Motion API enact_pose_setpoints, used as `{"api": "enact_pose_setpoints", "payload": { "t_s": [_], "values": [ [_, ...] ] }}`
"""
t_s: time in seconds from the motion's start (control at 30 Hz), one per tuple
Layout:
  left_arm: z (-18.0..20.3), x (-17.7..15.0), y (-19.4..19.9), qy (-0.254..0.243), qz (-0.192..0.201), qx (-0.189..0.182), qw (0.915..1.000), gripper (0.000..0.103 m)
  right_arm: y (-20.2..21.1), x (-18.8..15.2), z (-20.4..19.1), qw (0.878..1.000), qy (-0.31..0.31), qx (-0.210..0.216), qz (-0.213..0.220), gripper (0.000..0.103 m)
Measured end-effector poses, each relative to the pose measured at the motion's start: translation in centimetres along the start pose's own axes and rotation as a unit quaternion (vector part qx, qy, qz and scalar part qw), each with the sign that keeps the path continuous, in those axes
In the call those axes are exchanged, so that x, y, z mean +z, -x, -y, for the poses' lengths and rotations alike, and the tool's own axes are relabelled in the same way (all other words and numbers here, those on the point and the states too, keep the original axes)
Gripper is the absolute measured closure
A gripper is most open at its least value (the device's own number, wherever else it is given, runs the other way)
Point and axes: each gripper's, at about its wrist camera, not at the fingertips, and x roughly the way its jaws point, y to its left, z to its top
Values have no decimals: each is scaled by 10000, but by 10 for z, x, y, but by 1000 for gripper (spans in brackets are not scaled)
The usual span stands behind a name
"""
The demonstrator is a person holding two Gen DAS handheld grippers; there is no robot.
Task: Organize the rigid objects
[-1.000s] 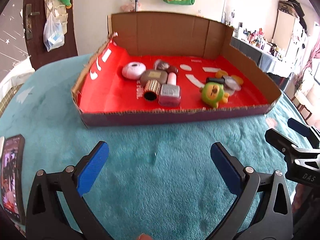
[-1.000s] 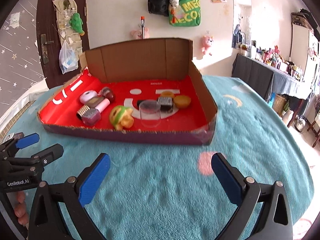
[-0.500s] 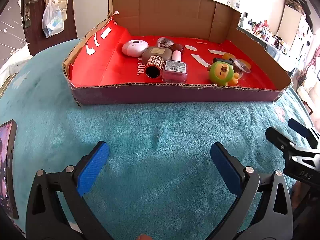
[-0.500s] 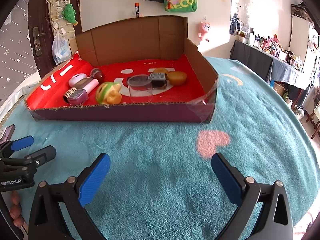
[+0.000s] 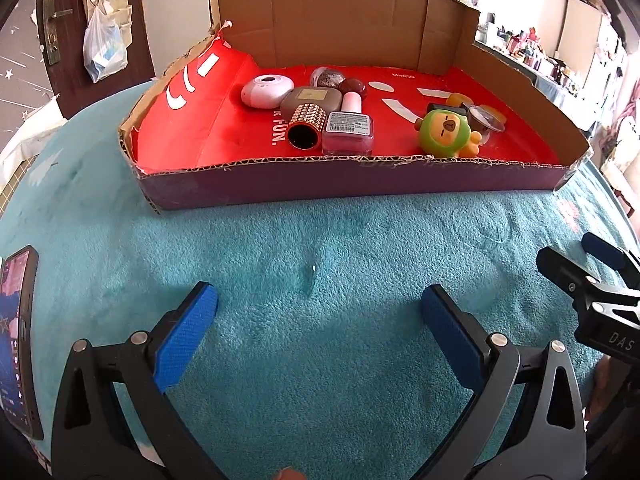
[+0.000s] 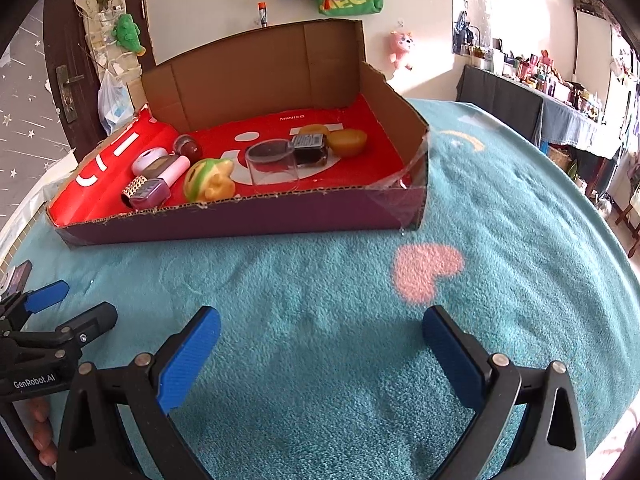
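Our left claw (image 5: 316,316) and right claw (image 6: 320,332) hang spread and empty; ahead, every trinket lies inside the cardboard tray (image 5: 352,190), so sorting could be starting or done.

Cardboard tray (image 5: 360,190) of small things on a teal blanket (image 5: 320,340).

The left gripper (image 5: 318,304) hangs wide open over bare blanket, short of the tray's near wall. Inside, a studded tube (image 5: 306,126) lies touching a pink bottle (image 5: 349,133); a green toy (image 5: 445,132) sits toward the right wall. A phone (image 5: 18,340) lies at the blanket's left edge; the right gripper (image 5: 588,276) shows at right.
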Motion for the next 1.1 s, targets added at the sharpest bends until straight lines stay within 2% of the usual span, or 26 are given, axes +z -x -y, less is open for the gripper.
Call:
{"api": "enact_pose_setpoints", "payload": {
  "t_s": [1.1],
  "values": [
    [0, 2, -1, -76, -37, -43, 10000, 0, -6, 1, -8, 9997, 149, -128, -107, 0]
  ]
}}
